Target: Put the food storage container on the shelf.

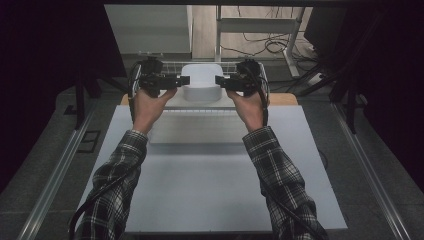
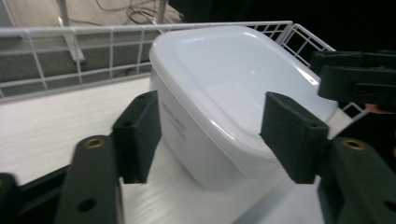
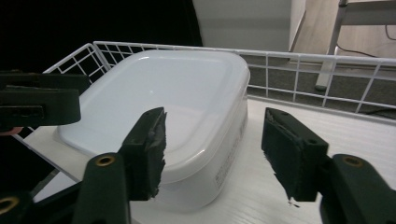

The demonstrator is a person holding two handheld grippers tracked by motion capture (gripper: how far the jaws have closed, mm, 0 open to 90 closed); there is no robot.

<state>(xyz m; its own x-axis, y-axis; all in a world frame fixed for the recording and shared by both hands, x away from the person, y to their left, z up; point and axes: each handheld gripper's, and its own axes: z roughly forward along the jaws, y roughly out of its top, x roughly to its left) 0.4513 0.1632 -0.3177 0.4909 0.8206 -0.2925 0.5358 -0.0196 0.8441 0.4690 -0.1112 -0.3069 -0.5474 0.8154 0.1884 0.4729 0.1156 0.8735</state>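
Observation:
A white plastic container [image 1: 201, 80] with rounded corners stands in a white wire basket [image 1: 170, 63] at the far end of the table. My left gripper [image 1: 186, 80] is at its left side and my right gripper [image 1: 218, 80] at its right, pointing at each other. In the left gripper view the container [image 2: 233, 84] lies between the open jaws of the left gripper [image 2: 215, 135], and the right gripper [image 2: 359, 79] shows beyond it. In the right gripper view the right gripper [image 3: 212, 149] is open around a corner of the container [image 3: 177, 93], with the left gripper [image 3: 37, 100] opposite.
A large white board [image 1: 210, 175] covers the table in front of the basket. The basket's wire walls [image 2: 93, 32] [image 3: 327, 58] rise close behind the container. Metal rails [image 1: 60, 170] run along both sides. Cables [image 1: 270, 45] and a desk frame lie on the floor beyond.

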